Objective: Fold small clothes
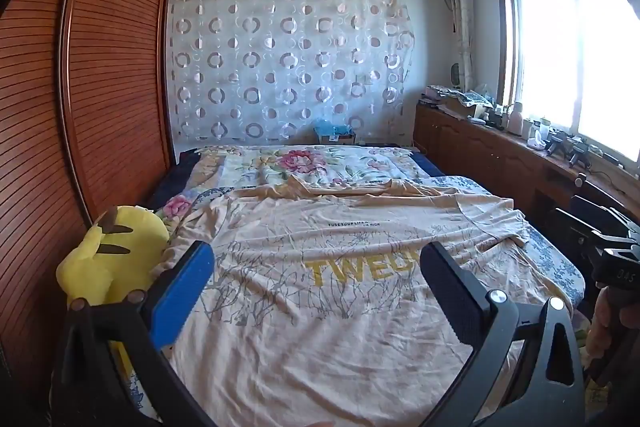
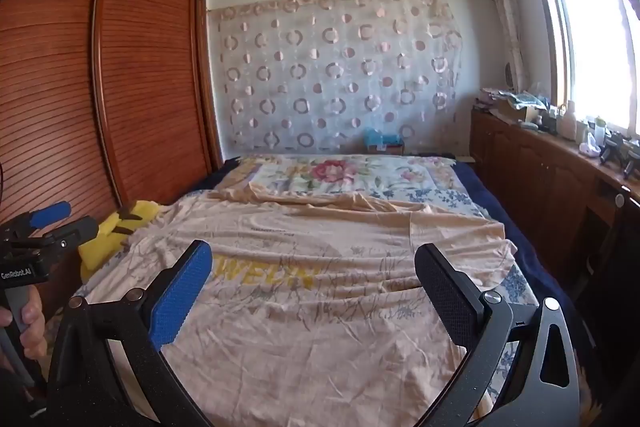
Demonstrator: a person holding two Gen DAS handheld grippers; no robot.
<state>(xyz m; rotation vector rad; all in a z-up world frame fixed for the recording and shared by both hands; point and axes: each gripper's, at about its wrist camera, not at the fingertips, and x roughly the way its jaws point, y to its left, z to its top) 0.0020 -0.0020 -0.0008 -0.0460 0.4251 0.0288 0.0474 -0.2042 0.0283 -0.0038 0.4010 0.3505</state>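
Both my claws are wide, with nothing between the pads. The left claw [image 1: 316, 267] and the right claw [image 2: 314, 267] hover side by side over the near end of the bed [image 1: 560, 267], pointing along it toward the curtained wall.

The beige T-shirt [image 1: 320, 327] is spread almost flat, print side up, directly ahead of and under both claws. Its yellow lettering [image 1: 360, 271] sits between the left claw's fingers in that view. The hem seems to lie nearest me, though the bottom of each view cuts it off. The far part of the shirt bunches into a ridge [image 2: 340, 203] well ahead of the claws. One sleeve [image 2: 460, 227] runs ahead and to the right of the right claw.

I judge that the fold has not begun, so the step in hand is picking the first grip points. To do it well, I would:

- move each claw outward to its own side edge, since the cloth is slack and a central pinch would only pull up a tent;
- come down low and close on a single layer, so as not to catch the floral bedsheet [image 2: 340, 171] below;
- lift both sides together, keeping the cloth taut between the claws so the crease runs straight;
- smooth out the far ridge first, or it will be folded in.

The yellow plush toy [image 1: 112, 255] sits just left of the left claw, touching or nearly touching the shirt's edge. I would keep that claw clear of it.
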